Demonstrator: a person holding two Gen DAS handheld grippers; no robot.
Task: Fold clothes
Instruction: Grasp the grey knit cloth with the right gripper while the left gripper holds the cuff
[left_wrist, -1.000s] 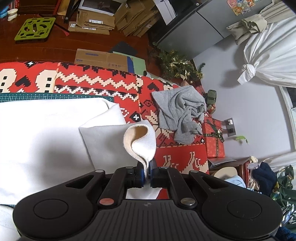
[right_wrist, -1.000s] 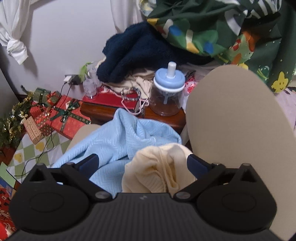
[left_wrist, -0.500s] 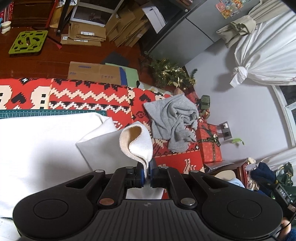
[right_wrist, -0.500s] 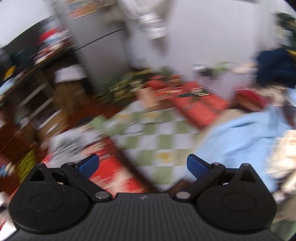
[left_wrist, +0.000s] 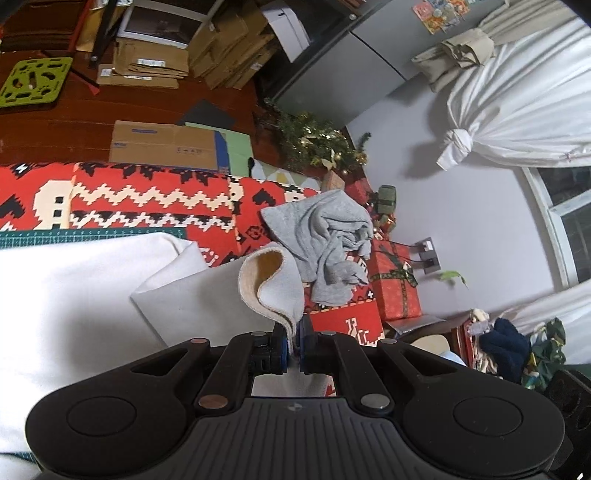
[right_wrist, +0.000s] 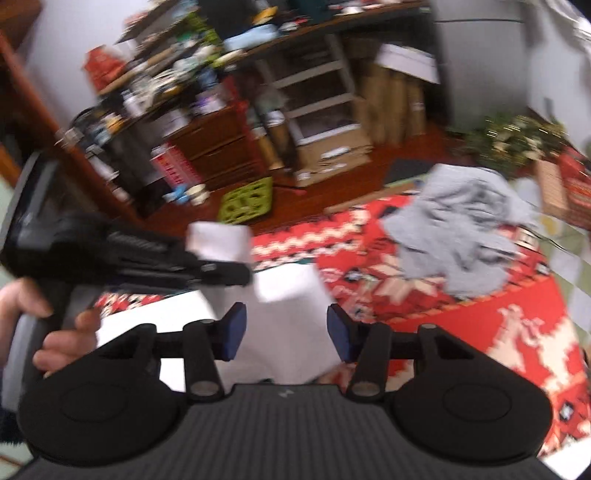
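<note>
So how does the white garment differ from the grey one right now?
The white garment lies spread mostly flat; the grey garment sits crumpled in a heap. The white garment's corner is pinched in the left gripper; nothing touches the grey garment. The white one covers more area. Both rest over the red patterned rug.

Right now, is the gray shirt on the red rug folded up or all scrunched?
Scrunched. The gray shirt lies in a wrinkled, lumpy heap on the red rug, with no flat, even folds.
</note>
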